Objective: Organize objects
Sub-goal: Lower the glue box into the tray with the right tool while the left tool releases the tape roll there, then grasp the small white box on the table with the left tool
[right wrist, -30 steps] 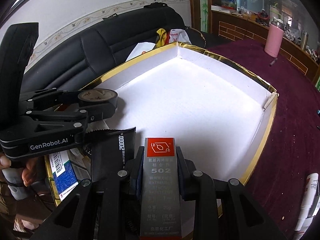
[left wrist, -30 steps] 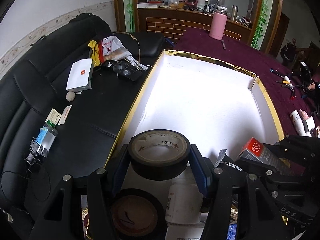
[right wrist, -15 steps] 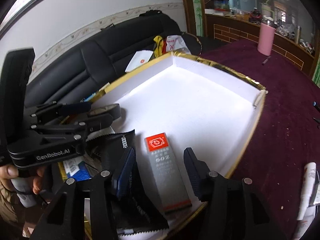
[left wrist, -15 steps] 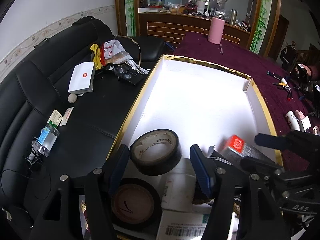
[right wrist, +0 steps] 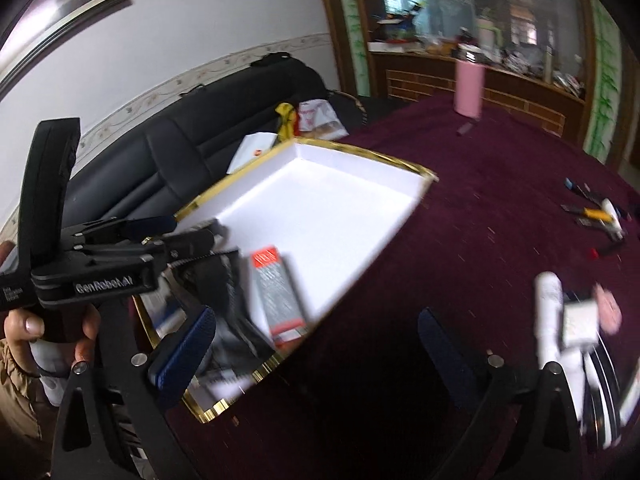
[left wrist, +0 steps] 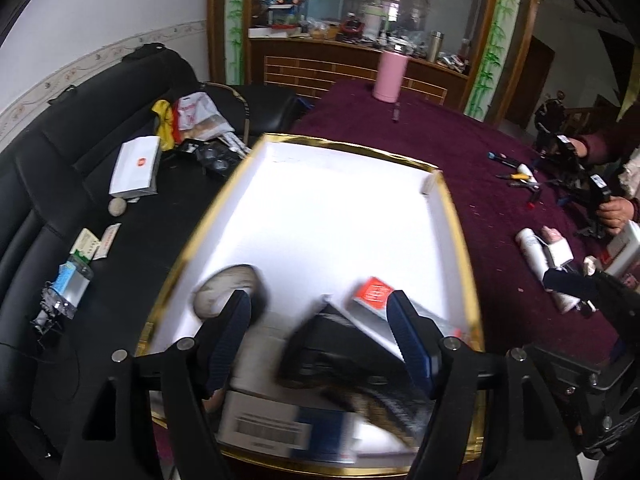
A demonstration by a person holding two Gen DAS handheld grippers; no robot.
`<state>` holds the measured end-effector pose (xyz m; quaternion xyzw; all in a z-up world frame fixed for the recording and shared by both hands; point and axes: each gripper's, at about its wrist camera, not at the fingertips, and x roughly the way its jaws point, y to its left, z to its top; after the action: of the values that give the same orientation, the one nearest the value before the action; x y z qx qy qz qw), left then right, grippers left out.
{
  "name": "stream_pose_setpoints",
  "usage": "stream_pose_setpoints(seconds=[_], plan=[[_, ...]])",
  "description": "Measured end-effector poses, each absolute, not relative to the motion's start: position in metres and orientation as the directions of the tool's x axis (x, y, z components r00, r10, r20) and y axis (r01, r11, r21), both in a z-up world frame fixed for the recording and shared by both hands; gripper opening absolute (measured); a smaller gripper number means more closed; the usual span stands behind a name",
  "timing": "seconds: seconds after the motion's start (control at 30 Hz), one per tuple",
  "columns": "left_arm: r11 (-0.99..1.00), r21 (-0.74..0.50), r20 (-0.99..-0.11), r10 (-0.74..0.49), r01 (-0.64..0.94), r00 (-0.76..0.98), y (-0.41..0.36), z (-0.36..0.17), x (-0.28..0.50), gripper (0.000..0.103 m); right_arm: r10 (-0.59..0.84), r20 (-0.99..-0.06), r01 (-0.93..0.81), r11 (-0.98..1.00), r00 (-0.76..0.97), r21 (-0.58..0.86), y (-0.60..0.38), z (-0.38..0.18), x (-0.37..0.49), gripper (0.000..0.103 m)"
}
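Grey glue box (right wrist: pixel 278 294) lying flat in tray (right wrist: pixel 320 184), red end toward far wall, both grippers wide open, empty

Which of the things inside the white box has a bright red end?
The grey glue carton, lying flat by the box's right edge. The tape roll and the pouch beside it are black.

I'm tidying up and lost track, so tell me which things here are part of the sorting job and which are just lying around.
Part of the job:
- white gold-rimmed box
- black tape roll, in the box
- grey red-topped glue carton, in the box
- white tube, on the cloth outside the box

Lying about:
- pink flask
- white carton, on the sofa
- yellow cloth
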<state>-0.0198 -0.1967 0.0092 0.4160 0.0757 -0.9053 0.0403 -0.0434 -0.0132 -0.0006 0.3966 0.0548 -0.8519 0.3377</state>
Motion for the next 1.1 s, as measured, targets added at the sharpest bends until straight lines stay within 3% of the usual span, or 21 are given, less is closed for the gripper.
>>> stream_pose_setpoints(seconds=[0.53, 1.1], plan=[[-0.983, -0.180, -0.764, 0.165, -0.039, -0.623, -0.102, 0.018, -0.045, 0.071, -0.410, -0.752, 0.415, -0.888, -0.516, 0.199, 0.104, -0.026, -0.030, 0.103], [-0.973, -0.153, -0.801, 0.224, -0.172, -0.556, -0.003, 0.006, -0.097, 0.070, -0.376, -0.741, 0.290, -0.923, -0.557, 0.252, 0.167, -0.031, -0.031, 0.103]])
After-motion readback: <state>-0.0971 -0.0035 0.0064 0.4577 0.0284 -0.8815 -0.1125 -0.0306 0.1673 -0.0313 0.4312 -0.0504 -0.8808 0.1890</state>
